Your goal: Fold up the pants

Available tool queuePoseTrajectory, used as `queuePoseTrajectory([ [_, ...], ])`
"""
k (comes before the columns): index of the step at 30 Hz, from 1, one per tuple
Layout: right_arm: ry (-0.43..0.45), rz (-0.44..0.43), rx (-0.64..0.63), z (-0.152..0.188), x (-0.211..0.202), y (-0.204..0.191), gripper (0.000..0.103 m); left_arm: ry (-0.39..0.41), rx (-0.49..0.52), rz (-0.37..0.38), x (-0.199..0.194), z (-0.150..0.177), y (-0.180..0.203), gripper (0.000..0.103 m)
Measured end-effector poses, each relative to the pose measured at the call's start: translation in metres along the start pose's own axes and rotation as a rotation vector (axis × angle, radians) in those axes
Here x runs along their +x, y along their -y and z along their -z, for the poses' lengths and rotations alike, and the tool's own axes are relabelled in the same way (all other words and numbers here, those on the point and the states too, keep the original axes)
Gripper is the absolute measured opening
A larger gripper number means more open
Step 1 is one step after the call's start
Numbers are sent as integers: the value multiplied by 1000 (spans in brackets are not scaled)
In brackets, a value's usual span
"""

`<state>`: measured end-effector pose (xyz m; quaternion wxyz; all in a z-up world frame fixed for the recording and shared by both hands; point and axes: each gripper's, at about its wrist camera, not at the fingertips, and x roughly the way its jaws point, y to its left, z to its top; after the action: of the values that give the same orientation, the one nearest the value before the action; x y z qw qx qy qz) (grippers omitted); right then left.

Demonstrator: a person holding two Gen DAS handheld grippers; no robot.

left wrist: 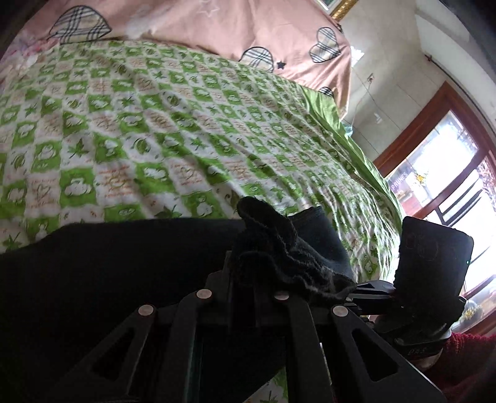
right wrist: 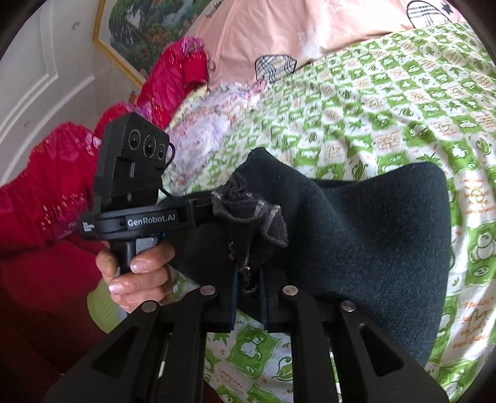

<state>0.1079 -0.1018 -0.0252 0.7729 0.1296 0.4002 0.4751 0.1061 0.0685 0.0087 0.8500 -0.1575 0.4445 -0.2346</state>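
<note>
- The bed takes up most of both views, covered by a green and white checked sheet (left wrist: pixel 173 130) that is creased all over and runs from 9 o'clock to 3 o'clock in the left wrist view.
- A pink quilt (left wrist: pixel 223 28) with plaid hearts lies along the far edge of the sheet, at 12 o'clock in both views.
- The dark pants (right wrist: pixel 365 241) are held up over the near part of the bed; in the right wrist view they hang from the centre out to 3 o'clock, and in the left wrist view they fill the lower left from 9 o'clock to 6 o'clock.
- A red padded garment (right wrist: pixel 52 192) is heaped at 9 o'clock in the right wrist view, beside the bed.
- A window with a brown frame (left wrist: pixel 440 173) shows at 3 o'clock in the left wrist view.
- A framed picture (right wrist: pixel 145 28) hangs on the wall at 11 o'clock in the right wrist view.
- The left gripper (right wrist: pixel 223 207) has its jaws pinched tight on a bunched edge of the pants, just left of centre in the right wrist view.
- The right gripper (right wrist: pixel 248 282) has its jaws narrow and clamped on a fold of the pants at 6 o'clock.
- The left hand (right wrist: pixel 136 269) grasps the left gripper's handle at 8 o'clock.
</note>
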Motion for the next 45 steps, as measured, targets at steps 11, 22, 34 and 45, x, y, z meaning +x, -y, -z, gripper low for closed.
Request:
queuePoseTrajectory([
  [11,-49,-1,-28,6,12,-7,39,40,-111,-73,-24,22,-22,10],
  [22,-77,-59,-74,4,19,-31,43,111,-205,-166,-64,47,-31,19],
  [34,-62,-116,-122,-22,26,-49,44,185,-371,-227,-113,89,-55,30],
  [45,-107,-155,-146,-36,62,-65,46,259,-486,-337,-166,133,-80,39],
])
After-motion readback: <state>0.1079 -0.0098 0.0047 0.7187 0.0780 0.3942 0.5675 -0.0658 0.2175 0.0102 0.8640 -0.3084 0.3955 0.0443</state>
